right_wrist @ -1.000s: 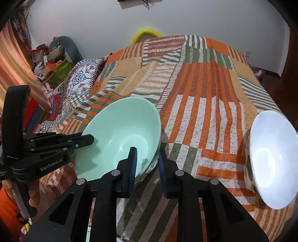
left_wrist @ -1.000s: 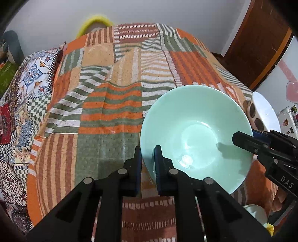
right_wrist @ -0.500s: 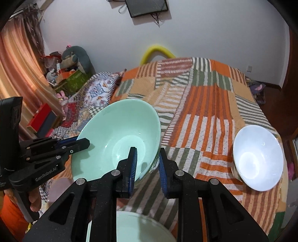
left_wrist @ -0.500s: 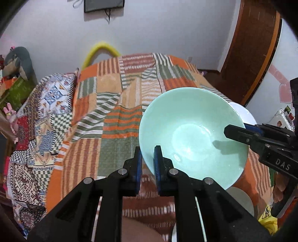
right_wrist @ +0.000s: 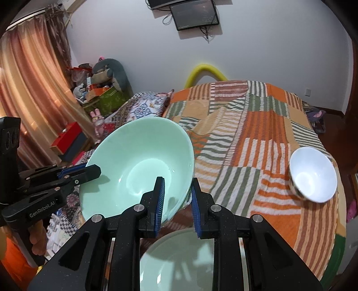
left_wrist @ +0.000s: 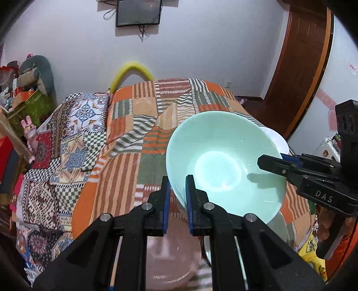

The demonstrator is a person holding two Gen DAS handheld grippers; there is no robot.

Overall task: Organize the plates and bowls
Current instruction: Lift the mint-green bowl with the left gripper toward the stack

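A mint-green bowl (left_wrist: 219, 170) hangs in the air above the striped patchwork bedcover (left_wrist: 125, 167), tilted slightly. My left gripper (left_wrist: 177, 194) is shut on its near-left rim, one finger inside and one outside. My right gripper (right_wrist: 176, 197) is shut on the opposite rim of the same bowl (right_wrist: 138, 165). Each gripper shows in the other's view: the right gripper (left_wrist: 268, 163) and the left gripper (right_wrist: 94, 172). A white bowl (right_wrist: 313, 179) rests on the bedcover (right_wrist: 257, 145) at the right. Below my fingers lie another mint dish (right_wrist: 179, 257) and a pinkish dish (left_wrist: 170, 257), both blurred.
A yellow foam arc (right_wrist: 205, 69) and a wall screen (right_wrist: 194, 15) are at the far end of the bed. Plush toys and boxes (right_wrist: 100, 94) crowd the left side by the curtain (right_wrist: 29, 89). A wooden door (left_wrist: 299, 62) stands at the right.
Both grippers have risen and pulled back with the green bowl held between them. The bed has dropped away, and dishes below the grippers have come into view.
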